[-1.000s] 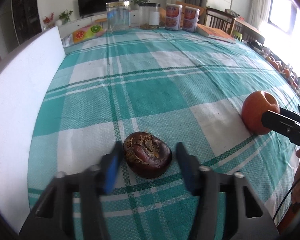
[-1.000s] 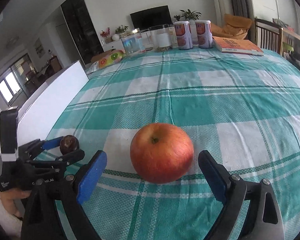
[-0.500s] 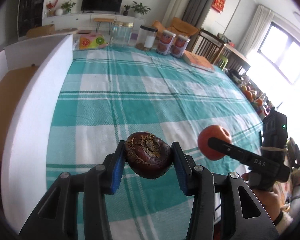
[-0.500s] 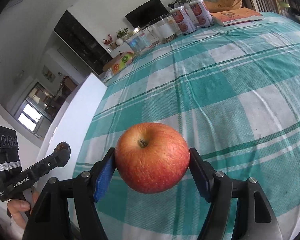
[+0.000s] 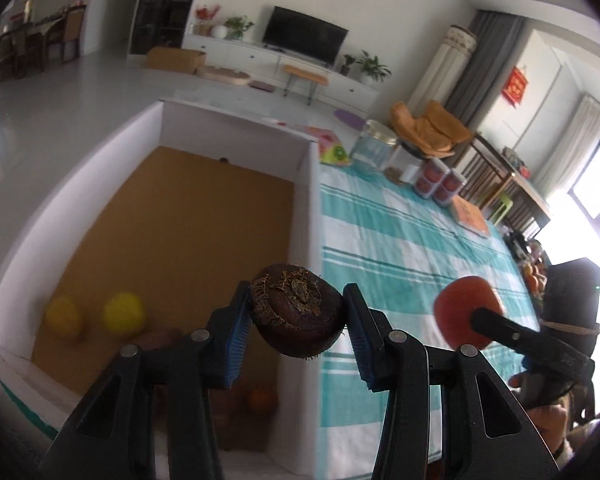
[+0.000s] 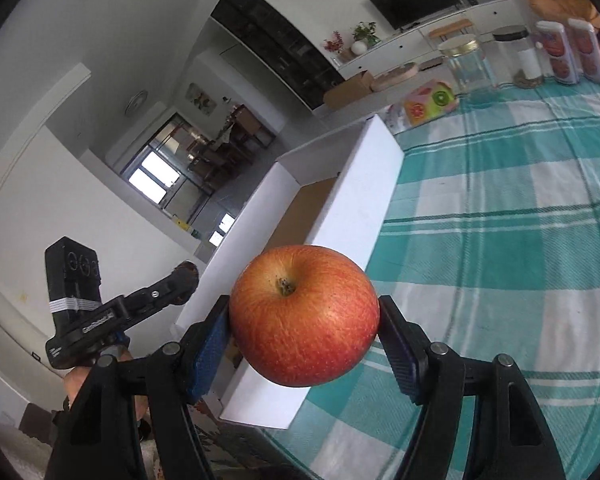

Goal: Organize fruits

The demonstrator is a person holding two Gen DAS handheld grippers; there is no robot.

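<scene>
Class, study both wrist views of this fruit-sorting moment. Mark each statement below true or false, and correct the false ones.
1. The left tongs grip a dark brown, rough-skinned round fruit. True.
2. The right tongs are empty. False: they clamp a red-orange apple.
3. The white-walled box with a brown cardboard floor holds two yellow round fruits. True.
4. The apple rests on the teal-and-white checked tablecloth. False: it is held in the air.
</scene>
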